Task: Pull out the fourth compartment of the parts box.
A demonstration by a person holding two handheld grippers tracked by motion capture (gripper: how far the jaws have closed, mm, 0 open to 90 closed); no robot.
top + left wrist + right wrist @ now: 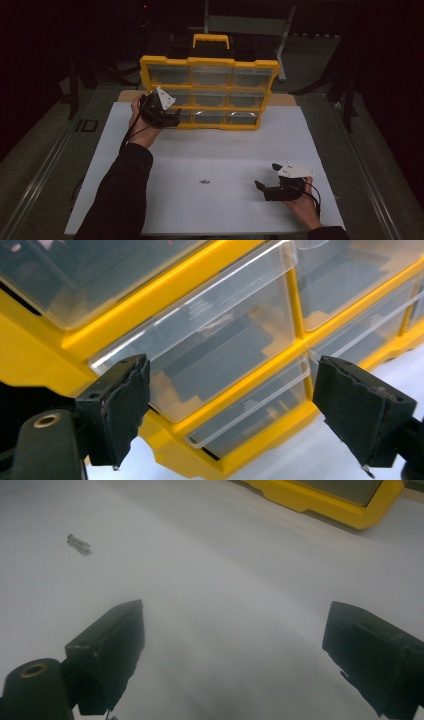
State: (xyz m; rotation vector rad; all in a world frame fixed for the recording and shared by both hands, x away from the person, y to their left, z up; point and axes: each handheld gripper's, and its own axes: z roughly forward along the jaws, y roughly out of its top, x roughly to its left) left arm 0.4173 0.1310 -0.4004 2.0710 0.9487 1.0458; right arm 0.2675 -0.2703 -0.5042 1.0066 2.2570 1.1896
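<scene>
Yellow drawer cabinet (209, 93) far | left gripper (230, 412) wide at drawer front, may tip it | right gripper (232, 652) wide, empty | small screw (204, 181) near, could roll

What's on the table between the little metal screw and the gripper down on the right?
Nothing. In the high view, only bare white table runs from the small screw to the right hand-held gripper. The right gripper view shows the same bare stretch.
</scene>
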